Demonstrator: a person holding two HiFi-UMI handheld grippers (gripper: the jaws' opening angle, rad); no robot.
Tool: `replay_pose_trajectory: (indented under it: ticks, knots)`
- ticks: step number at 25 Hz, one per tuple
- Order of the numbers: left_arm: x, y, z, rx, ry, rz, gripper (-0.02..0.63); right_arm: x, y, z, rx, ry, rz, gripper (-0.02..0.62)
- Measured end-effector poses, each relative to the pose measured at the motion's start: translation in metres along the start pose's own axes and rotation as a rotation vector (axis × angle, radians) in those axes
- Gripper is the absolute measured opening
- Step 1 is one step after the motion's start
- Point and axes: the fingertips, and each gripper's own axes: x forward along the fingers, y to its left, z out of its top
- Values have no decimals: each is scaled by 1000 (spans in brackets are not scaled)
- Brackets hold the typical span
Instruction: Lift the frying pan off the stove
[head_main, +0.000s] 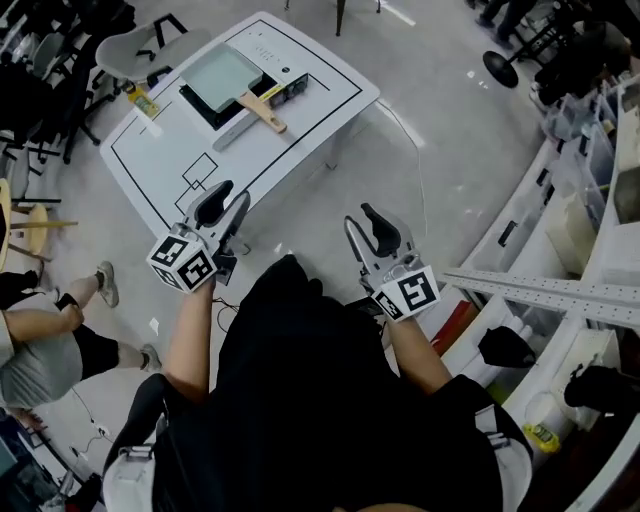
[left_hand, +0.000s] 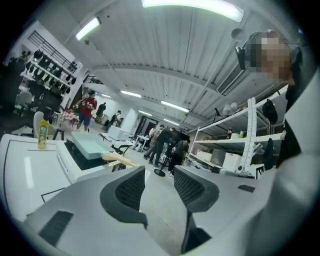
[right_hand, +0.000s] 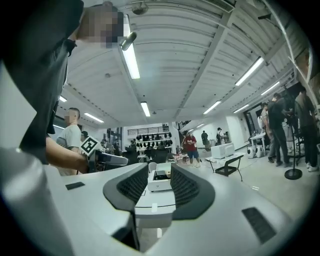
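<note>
A rectangular pale-green frying pan with a wooden handle sits on a black-topped stove at the far end of a white table. Both grippers hang in the air close to my body, short of the table's near edge. My left gripper is open and empty; in the left gripper view the frying pan lies ahead to the left. My right gripper is open too; in the right gripper view the far-off stove shows through the gap between its jaws.
A yellow bottle stands at the table's far left edge, with a chair behind it. Metal shelving with boxes runs along the right. A person sits at the left, and several more people stand across the room.
</note>
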Motion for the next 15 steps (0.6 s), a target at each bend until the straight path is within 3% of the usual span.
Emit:
replay_pose_trajectory:
  ticks: [4, 10, 12, 15]
  knots:
    - [24, 17, -9, -90, 37, -30, 187, 38, -24, -2, 40, 18, 79, 143]
    - [62, 55, 1, -276, 0, -37, 193, 98, -53, -3, 67, 91, 239, 150]
    - [75, 70, 4, -366, -4, -49, 197, 121, -61, -4, 80, 120, 306, 152]
    - [92, 92, 2, -545, -42, -137, 219, 158, -72, -4, 135, 165, 395, 155]
